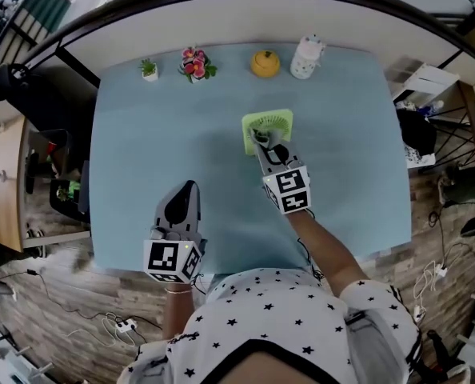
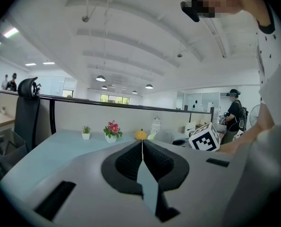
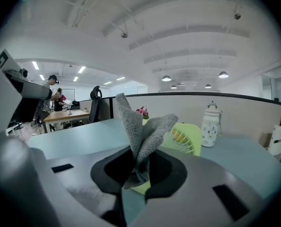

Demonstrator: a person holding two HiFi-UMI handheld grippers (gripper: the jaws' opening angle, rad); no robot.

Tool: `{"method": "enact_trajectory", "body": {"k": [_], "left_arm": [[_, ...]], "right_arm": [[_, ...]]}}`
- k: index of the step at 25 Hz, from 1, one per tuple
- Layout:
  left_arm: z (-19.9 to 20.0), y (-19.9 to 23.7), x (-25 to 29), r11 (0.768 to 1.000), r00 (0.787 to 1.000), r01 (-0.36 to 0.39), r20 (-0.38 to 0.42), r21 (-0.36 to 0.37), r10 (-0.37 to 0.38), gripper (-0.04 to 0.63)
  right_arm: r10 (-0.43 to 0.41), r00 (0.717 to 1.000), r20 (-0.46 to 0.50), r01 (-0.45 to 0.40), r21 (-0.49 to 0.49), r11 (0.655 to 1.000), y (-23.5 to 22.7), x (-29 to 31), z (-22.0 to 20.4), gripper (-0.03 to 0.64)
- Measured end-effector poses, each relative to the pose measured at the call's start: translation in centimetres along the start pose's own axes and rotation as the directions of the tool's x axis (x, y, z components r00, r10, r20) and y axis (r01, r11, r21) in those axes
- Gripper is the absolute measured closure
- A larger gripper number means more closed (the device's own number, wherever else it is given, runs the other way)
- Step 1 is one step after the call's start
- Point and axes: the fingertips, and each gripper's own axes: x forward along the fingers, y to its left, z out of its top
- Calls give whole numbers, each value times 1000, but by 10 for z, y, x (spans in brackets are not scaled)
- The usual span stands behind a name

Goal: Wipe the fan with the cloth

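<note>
Right gripper (image 3: 138,161): fingers clamped on cloth (image 3: 141,129); fan (image 1: 269,125) just ahead. Left gripper (image 2: 142,144): fingers together, empty, farther back.

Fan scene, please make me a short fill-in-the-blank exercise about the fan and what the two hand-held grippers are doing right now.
1. The right hand-held gripper is shut on a ____ cloth.
2. The fan on the table is ____ in colour.
3. The left hand-held gripper has its jaws ____, with nothing between them.
Missing words: grey; green; shut.
</note>
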Motion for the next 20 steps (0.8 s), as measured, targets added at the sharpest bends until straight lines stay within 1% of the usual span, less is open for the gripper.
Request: {"method": "enact_trajectory", "body": {"k": [3, 6, 9, 12, 15, 20], "left_arm": [[-2, 2, -10, 1000, 1000, -21, -7, -2, 21, 565], [-6, 8, -21, 999, 999, -47, -15, -9, 47, 565], [-8, 14, -30, 997, 997, -72, -20, -21, 72, 565], [-10, 17, -34, 996, 996, -84, -27, -23, 84, 565], [-9, 15, -32, 997, 997, -79, -29, -18, 78, 565], [-7, 6, -23, 999, 998, -51, -29, -3, 51, 565]], "right_arm": [[20, 1000, -23, -20, 4, 1000, 13, 12, -8, 571], [31, 998, -60, -32, -18, 999, 21, 22, -21, 571], [24, 996, -81, -25, -13, 1000, 21, 26, -29, 571], [9, 997, -79, -10, -6, 1000, 14, 26, -29, 571], [-13, 997, -70, 13, 2, 1000, 1, 22, -27, 571], [-84, 994, -65, 86, 29, 996, -34, 5, -29, 571]]}}
